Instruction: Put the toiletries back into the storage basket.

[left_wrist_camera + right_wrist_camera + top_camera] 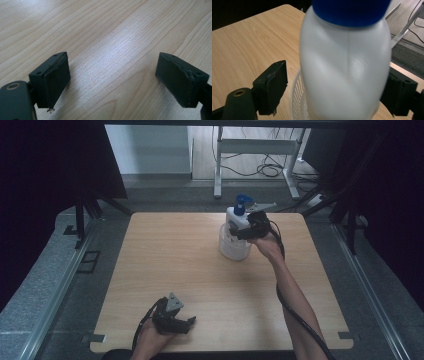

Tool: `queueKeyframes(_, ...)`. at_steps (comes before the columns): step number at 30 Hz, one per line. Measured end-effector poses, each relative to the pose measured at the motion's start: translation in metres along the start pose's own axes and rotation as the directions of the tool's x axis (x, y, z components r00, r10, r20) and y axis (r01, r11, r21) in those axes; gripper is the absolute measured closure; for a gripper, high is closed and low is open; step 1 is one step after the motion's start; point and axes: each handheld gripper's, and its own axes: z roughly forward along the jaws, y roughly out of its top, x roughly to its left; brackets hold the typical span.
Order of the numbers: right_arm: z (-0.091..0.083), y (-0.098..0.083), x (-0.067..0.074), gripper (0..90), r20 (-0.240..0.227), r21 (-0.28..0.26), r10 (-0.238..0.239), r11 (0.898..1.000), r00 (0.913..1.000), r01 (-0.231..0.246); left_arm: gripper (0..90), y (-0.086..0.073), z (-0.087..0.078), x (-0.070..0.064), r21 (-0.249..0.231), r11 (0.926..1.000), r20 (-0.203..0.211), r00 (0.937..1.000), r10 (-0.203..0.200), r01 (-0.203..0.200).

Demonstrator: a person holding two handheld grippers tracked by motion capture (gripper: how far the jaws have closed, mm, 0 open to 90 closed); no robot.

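The white pump bottle (237,218) with its blue pump head (242,202) stands in a round white ribbed basket (233,246) at the far right of the wooden tabletop (190,270). The right gripper (241,231) reaches it from the side, its jaws spread with the bottle's body between them; in the right gripper view a clear gap shows at the left pad (273,86), so the bottle looks released, not clamped. The left gripper (187,322) rests at the near edge, jaws wide apart over bare wood, holding nothing.

The step in hand seems to be setting the bottle into the basket and letting go. To do it well, the jaws should spread enough to clear both flanks, then draw straight back without brushing the tall bottle, which could tip in the shallow basket.

The bottle is smooth, slightly glossy plastic with a rounded shoulder and a faint seam; the basket is thin slotted plastic; the tabletop is pale, matt wood grain.
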Motion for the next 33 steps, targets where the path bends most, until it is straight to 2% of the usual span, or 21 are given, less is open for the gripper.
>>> queueKeyframes(20,-0.019,0.007,0.005,12.9,-0.004,-0.001,-0.008,1.000,1.0000,0.008,11.6,0.000,0.000,0.000,-0.001,1.0000,-0.001,1.0000,0.000,0.000)
queueKeyframes(33,-0.028,0.004,0.006,11.8,0.001,0.005,-0.015,1.000,0.9999,0.015,11.7,0.000,0.000,0.000,0.000,1.0000,-0.001,1.0000,-0.001,0.001)
